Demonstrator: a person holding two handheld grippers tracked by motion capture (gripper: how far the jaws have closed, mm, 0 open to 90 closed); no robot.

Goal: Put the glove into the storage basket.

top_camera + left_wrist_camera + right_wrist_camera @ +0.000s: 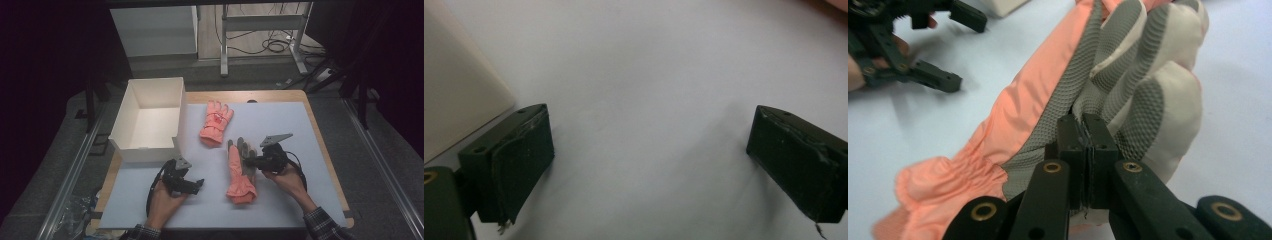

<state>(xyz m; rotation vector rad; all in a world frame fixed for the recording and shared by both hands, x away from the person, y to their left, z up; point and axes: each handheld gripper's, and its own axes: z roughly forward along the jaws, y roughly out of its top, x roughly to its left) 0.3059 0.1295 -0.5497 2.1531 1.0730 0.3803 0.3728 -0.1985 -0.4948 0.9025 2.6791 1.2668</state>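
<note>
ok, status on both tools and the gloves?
Left tool open over bare mat. Right tool shut on near glove. Far glove beside box. Nothing in the way.

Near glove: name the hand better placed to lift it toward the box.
Right. The right gripper is already shut on the near glove's grey palm. The left gripper rests open over bare mat, apart from the glove, though nearer the box.

Dim room w/ dark curtains hanging round; white desk frame [262, 30] & cables [275, 46] sitting on floor beyond grippers.
</note>
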